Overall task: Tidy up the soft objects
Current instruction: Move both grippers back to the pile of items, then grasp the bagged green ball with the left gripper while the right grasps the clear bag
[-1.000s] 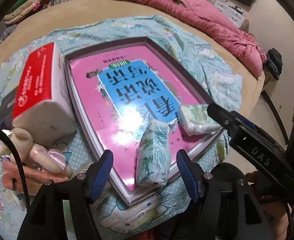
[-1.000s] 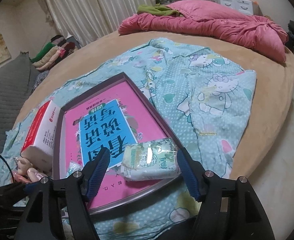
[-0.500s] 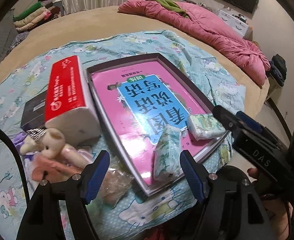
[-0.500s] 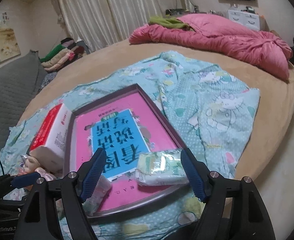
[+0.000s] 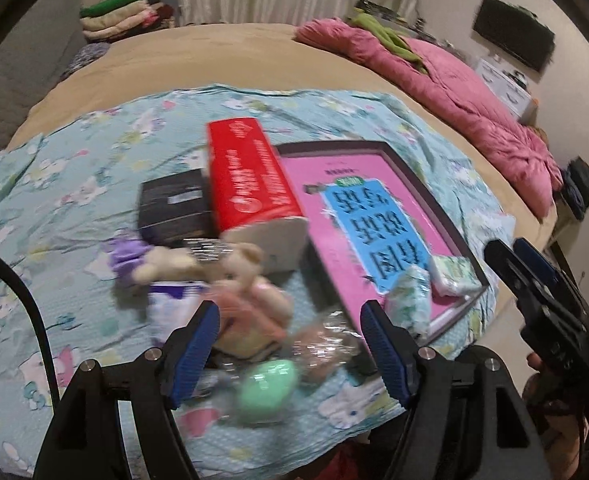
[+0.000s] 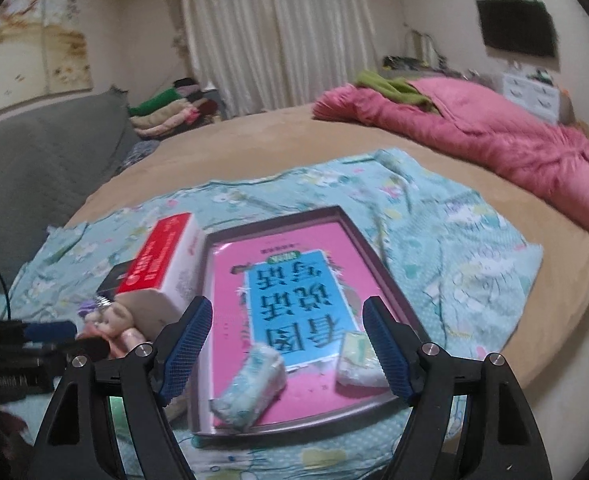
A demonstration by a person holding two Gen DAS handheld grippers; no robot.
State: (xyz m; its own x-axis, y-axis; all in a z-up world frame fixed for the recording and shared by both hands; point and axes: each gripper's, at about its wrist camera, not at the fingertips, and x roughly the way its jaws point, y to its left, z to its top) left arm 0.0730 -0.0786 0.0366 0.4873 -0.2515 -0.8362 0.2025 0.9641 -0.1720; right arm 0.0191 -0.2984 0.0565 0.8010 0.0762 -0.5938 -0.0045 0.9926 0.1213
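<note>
Two small tissue packs, one (image 6: 254, 388) and another (image 6: 358, 360), lie loose on the pink tray (image 6: 374, 248) near its front edge. My right gripper (image 6: 288, 320) hovers above and behind them, open and empty. My left gripper (image 5: 288, 320) is open too, over a blurred heap of soft things: a plush bear in pink (image 5: 246, 276), a purple plush (image 5: 134, 252), a green ball (image 5: 268, 390) and a wrapped brownish item (image 5: 322, 344). The same tissue packs (image 5: 410, 300) show to its right on the tray (image 5: 426, 192). Nothing is held.
A red tissue box (image 5: 250, 176) and a black box (image 5: 172, 208) sit left of the tray on a teal printed sheet (image 5: 74, 160). The round tan bed (image 6: 254, 132) carries a pink quilt (image 6: 494, 140) at the back right. Folded clothes (image 6: 166, 112) are stacked far left.
Both grippers drew back and rose from the tissue packs, which stay on the tray. The left view swung left onto the plush toys. Both jaws stand slightly wider.
</note>
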